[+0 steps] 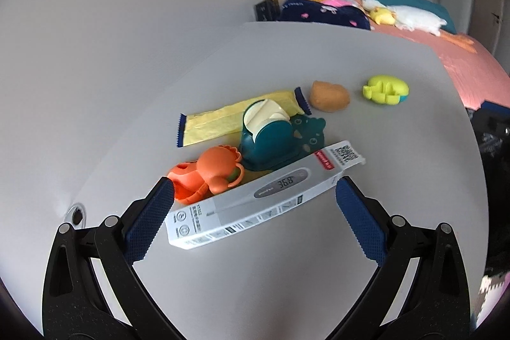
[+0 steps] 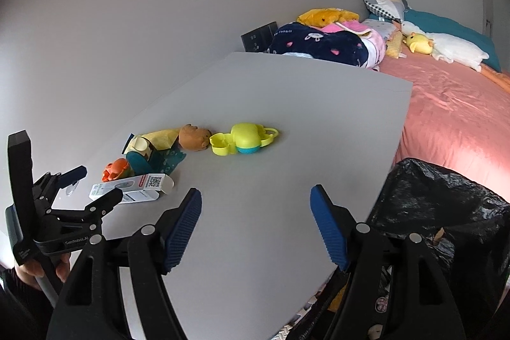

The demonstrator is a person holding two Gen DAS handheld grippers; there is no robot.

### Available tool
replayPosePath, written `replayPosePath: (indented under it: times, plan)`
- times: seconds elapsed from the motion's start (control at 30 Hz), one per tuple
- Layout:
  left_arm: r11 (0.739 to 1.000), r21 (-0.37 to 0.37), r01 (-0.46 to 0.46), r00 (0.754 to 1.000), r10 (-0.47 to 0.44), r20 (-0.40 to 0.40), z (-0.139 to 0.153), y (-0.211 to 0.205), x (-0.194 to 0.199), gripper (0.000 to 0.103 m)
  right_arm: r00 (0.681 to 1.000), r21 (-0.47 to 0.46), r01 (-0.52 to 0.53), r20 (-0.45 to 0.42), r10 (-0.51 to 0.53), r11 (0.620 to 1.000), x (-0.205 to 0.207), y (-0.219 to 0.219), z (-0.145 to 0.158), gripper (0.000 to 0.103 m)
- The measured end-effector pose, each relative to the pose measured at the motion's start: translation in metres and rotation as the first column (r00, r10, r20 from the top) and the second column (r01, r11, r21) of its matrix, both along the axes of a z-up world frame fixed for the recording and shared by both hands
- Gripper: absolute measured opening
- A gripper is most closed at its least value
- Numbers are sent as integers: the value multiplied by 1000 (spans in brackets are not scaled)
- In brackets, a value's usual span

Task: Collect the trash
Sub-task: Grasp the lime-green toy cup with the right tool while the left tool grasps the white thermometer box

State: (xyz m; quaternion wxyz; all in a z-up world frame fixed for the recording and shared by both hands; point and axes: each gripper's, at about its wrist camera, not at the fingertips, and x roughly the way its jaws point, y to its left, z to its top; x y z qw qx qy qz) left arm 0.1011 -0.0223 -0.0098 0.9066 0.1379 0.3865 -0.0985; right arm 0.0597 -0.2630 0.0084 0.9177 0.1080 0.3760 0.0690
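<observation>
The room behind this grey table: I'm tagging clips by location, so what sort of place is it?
Most likely a bedroom at home: a bed with a pink sheet, a white plush goose beside patterned pillows, and a black bin bag by the table.

The orange toy (image 1: 207,177) sits half hidden behind the thermometer box (image 1: 255,196), whose small print is too fine to read. Right of the box, the black trash bag (image 2: 446,212) runs off the frame's edge.
</observation>
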Motion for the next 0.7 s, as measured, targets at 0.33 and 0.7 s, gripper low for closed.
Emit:
replayPosePath:
  times: [0.33,0.7]
  plan:
    - [999,-3,35,995,-35,-98,-26,8,16,98,999,0,-14,-29,14,1000,27,11,-10,72]
    - [996,-45,77,981,-83,-173,-32,9,9,74,991,-52,-97,-99,91,994,86,29,-24,76]
